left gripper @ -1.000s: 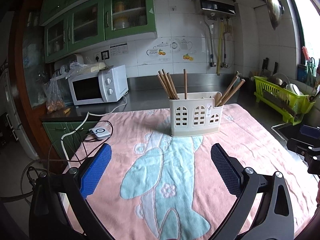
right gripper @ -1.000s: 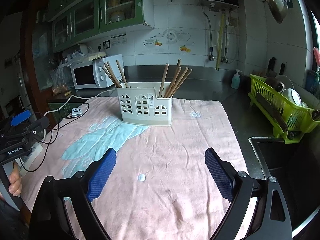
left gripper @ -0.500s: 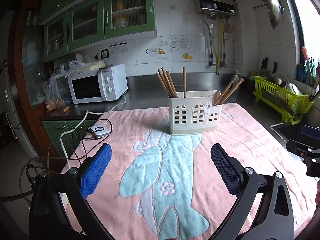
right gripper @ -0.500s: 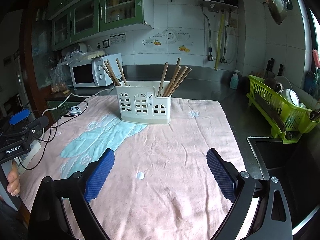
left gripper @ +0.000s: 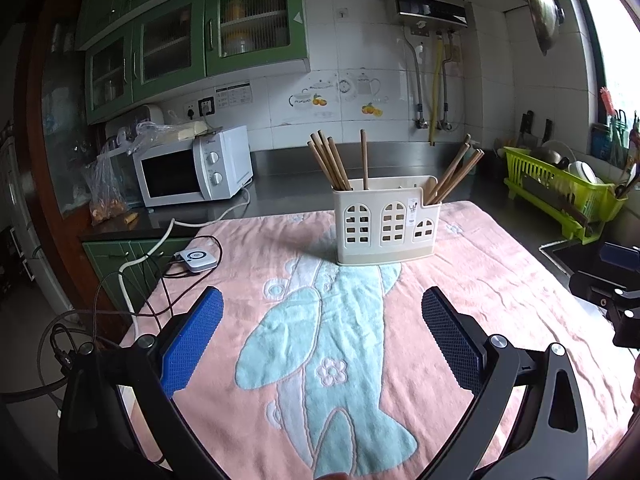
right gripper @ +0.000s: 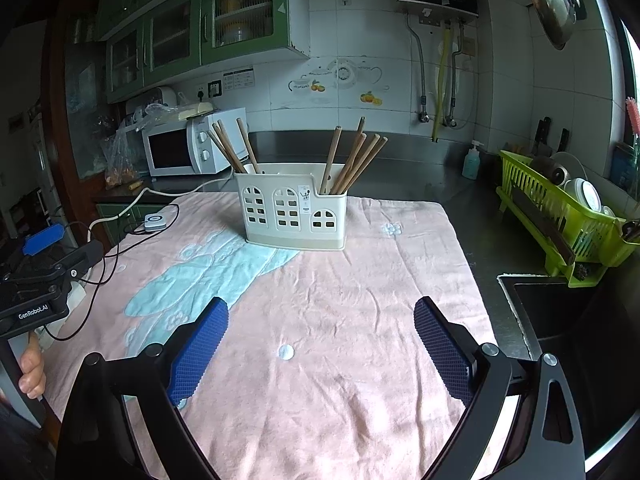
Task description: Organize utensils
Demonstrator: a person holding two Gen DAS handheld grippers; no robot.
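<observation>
Cream utensil holder (left gripper: 386, 222) with wooden chopsticks (left gripper: 332, 160) upright near far edge of pink towel (left gripper: 500, 280); left gripper (left gripper: 322, 334) and right gripper (right gripper: 318, 338) both spread apart, empty, above bare near cloth.

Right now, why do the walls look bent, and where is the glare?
Left wrist view: fisheye lens bows the cabinets, and the window at top right is blown out white. Right wrist view: same curving, corners dark, utensil holder sharp.
</observation>
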